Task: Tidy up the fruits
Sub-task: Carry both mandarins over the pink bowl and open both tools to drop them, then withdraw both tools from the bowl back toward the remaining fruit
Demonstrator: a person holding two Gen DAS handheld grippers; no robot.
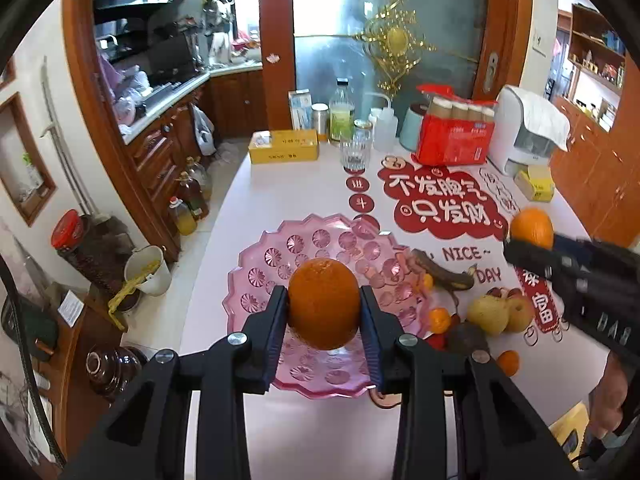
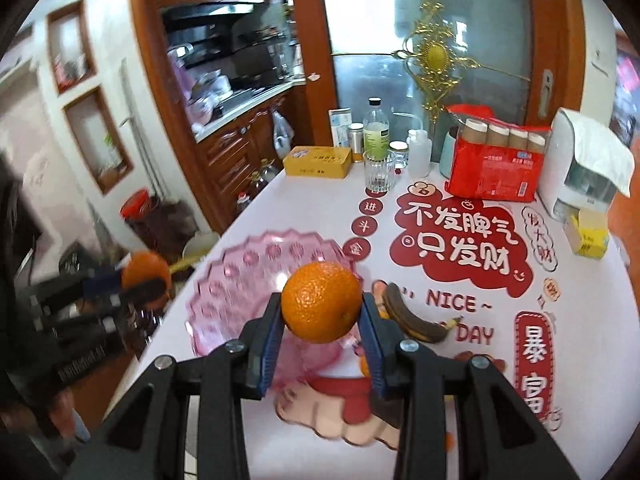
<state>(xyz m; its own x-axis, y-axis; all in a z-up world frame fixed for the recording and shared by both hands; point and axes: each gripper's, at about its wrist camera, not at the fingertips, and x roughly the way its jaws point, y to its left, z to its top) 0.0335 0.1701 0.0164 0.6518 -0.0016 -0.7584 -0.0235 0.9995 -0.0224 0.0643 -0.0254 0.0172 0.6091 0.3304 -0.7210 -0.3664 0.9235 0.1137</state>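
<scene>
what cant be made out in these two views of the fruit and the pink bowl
- Left wrist view: the dark fruit by the pears; its kind is unclear.
- Right wrist view: the fruit pile, hidden behind the right claw and its orange.
- Right wrist view: the left claw is motion-blurred.
- Both views: the pink bowl floor, partly covered by the held oranges.

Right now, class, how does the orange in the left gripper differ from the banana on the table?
The orange is round and bright orange; the banana is long, curved and mostly dark brown. The orange is held in the air between the left gripper's jaws, above the pink bowl; the banana lies loose on the table beside that bowl. Both are fruit.
</scene>
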